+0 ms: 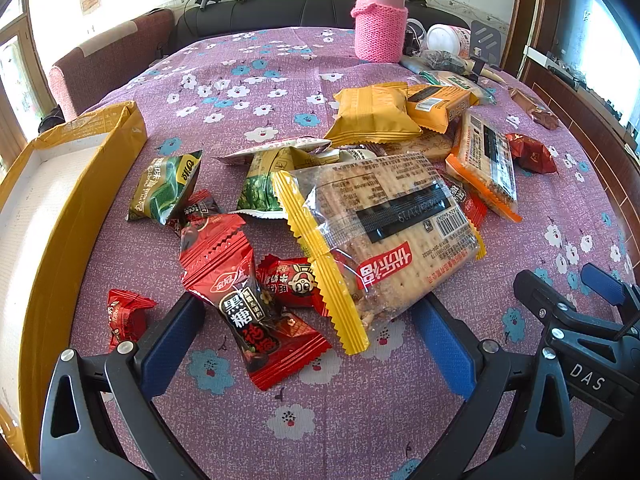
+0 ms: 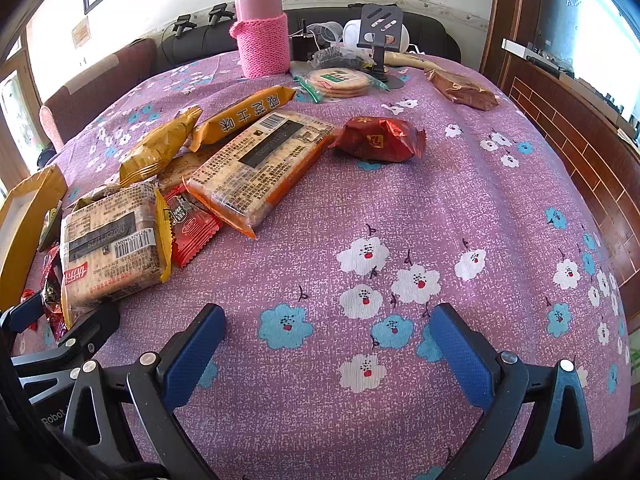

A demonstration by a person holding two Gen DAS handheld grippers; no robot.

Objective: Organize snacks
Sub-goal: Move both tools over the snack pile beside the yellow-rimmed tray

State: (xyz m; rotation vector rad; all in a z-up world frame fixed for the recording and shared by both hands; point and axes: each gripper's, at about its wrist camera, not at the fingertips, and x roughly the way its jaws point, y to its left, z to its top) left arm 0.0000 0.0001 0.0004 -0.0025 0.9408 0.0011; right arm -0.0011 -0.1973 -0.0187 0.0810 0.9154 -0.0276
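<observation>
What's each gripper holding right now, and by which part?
Nothing. Left gripper is open around the snack pile without clamping; right gripper is open over bare tablecloth.

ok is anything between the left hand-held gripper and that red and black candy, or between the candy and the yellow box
Nothing visible blocks it. The red and black candy already lies between the open fingers of the left hand-held gripper. Toward the yellow box there is only bare tablecloth; a small red candy sits nearby, beside the path.

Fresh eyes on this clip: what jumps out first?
A heap of snack packets sprawls over the purple floral tablecloth, the yellow-edged cracker pack on top near the open left gripper. A pink flask stands at the far edge; a yellow box sits left.
</observation>
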